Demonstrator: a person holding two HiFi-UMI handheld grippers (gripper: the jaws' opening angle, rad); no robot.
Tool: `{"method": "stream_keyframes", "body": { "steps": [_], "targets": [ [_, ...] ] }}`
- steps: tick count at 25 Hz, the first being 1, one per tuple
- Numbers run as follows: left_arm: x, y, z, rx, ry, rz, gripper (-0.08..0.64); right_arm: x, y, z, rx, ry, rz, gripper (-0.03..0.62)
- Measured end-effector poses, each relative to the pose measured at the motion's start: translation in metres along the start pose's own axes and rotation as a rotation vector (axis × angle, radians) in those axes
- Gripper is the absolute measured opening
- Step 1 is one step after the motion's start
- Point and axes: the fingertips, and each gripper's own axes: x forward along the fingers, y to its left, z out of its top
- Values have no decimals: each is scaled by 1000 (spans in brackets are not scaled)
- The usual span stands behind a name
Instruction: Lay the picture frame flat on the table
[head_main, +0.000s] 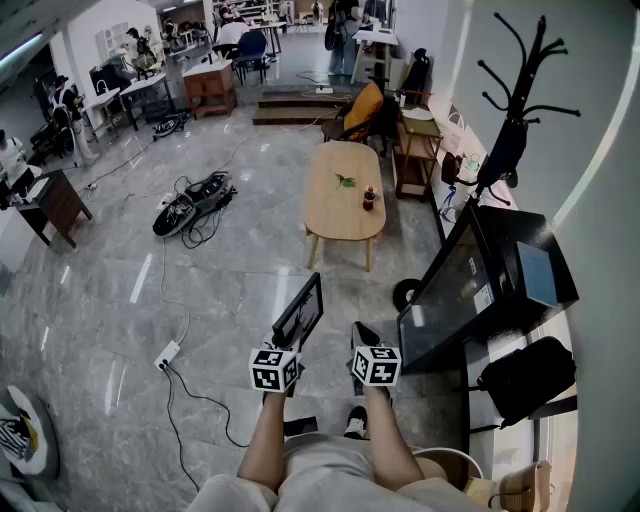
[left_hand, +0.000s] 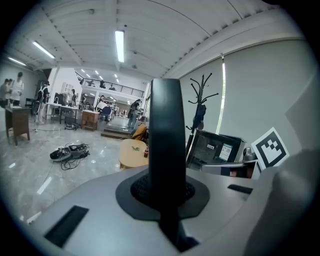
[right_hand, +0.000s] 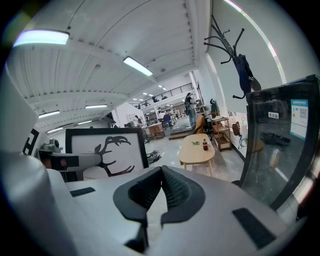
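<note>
The black picture frame (head_main: 300, 312) is held upright in the air over the floor, with my left gripper (head_main: 290, 345) shut on its lower edge. In the left gripper view the frame (left_hand: 167, 135) shows edge-on between the jaws. The right gripper view shows the frame's (right_hand: 107, 150) white face with a black antler drawing. My right gripper (head_main: 362, 337) hangs beside it, shut with nothing in it (right_hand: 160, 172). The oval wooden table (head_main: 343, 190) stands some way ahead, carrying a small bottle (head_main: 369, 198) and a green item (head_main: 346, 180).
A black glass-fronted cabinet (head_main: 480, 290) stands close on the right, with a black bag (head_main: 525, 375) and a coat rack (head_main: 515, 100) along the wall. Cables and gear (head_main: 195, 200) and a power strip (head_main: 167, 353) lie on the floor to the left.
</note>
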Motion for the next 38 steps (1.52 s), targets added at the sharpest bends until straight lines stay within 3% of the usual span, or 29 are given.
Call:
{"method": "stream_keyframes", "body": {
  "steps": [14,24,31,38],
  "targets": [
    [75,-47,19,-16,-14,38,28,19,-79,22,2,16,50,34],
    [95,-77,14,-59,-46,83,28,19,-114,30,53,-17,169,35],
    [89,-75,-5,-100,-47,136,28,18,-125,10,39,43,190,35],
    [101,-53,-5,-140,-63,172,28,30,-141,16,6,64,183,35]
  ]
}}
